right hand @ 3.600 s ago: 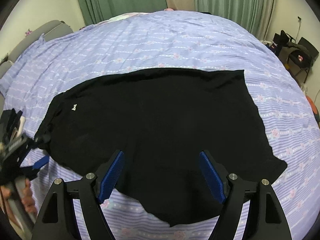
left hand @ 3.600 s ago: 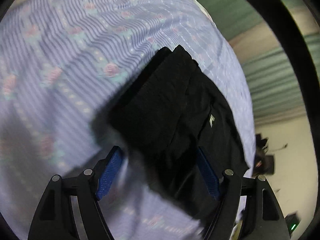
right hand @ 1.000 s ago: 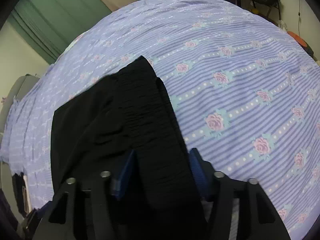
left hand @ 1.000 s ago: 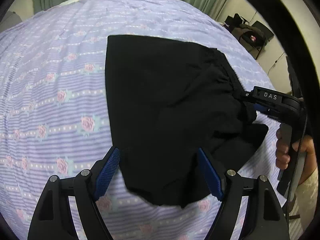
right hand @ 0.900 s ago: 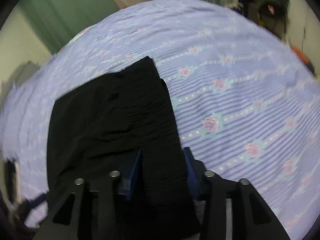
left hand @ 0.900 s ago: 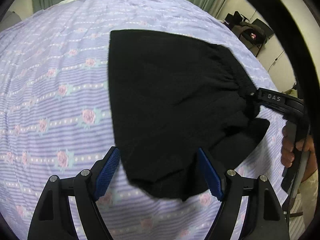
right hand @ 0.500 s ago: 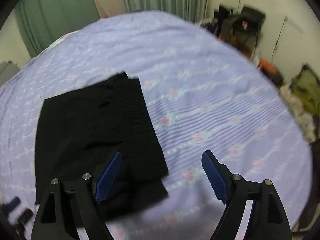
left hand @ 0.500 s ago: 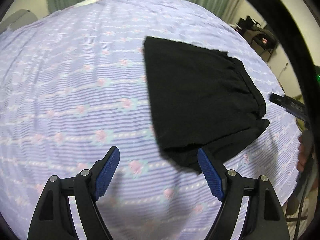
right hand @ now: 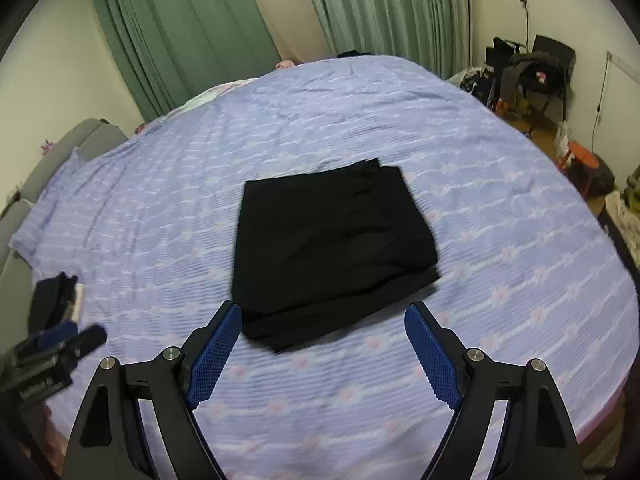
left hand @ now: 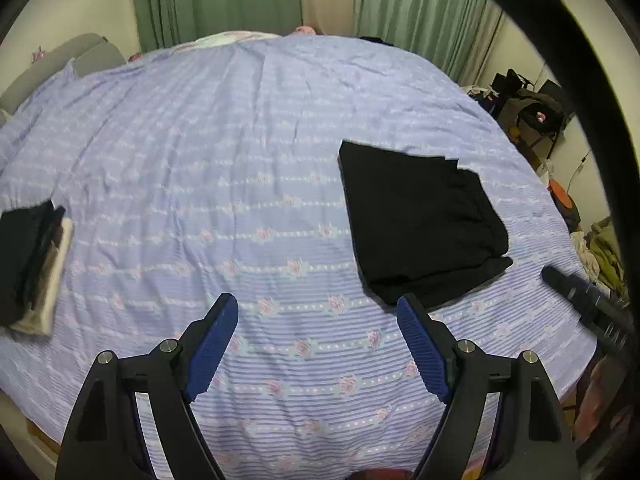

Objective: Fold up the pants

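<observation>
Right wrist: hand-held gripper point(right hand: 322, 346) spread wide, empty, above folded pants point(right hand: 328, 248).

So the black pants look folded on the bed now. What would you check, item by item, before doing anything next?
1. Pants folded into a compact rectangle: ok.
2. Edges lined up: not ok, a lower layer sticks out at the near edge.
3. Left gripper open and holding nothing: ok.
4. Right gripper open and holding nothing: ok.
5. Pants lying fully on the bed: ok.
6. Clothes stack at the bed's left edge tidy: cannot tell.
</observation>
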`<act>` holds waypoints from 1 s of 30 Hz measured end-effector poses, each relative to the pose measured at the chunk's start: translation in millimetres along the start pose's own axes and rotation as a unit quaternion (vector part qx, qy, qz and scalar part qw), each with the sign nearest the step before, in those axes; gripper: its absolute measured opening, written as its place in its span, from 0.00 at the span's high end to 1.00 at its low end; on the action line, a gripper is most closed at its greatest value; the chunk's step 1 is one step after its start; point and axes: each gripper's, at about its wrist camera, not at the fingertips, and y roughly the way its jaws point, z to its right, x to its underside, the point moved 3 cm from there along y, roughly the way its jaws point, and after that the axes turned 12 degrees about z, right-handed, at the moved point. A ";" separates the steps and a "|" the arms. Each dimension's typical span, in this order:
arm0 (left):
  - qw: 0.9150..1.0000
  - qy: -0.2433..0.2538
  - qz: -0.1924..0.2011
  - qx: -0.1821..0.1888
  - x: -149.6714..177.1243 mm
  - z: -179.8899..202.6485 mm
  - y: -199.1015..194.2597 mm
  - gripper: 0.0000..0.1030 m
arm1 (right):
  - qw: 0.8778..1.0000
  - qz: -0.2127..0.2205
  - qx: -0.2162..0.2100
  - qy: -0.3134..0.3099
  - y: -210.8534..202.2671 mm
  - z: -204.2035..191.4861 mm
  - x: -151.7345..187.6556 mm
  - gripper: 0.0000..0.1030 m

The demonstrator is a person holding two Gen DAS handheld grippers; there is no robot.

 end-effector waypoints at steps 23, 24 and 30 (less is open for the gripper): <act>0.982 0.161 -0.009 0.102 -86.7 -27.4 174.6 0.20 | 0.952 -0.085 0.022 0.293 126.8 -86.7 102.3 0.16; 0.981 0.163 -0.011 0.108 -86.9 -26.1 182.2 0.20 | 0.948 -0.087 0.021 0.305 135.0 -89.2 108.3 0.16; 0.969 0.189 -0.035 0.156 -84.2 -14.3 234.5 0.21 | 0.930 -0.065 0.039 0.359 166.7 -92.4 131.4 0.16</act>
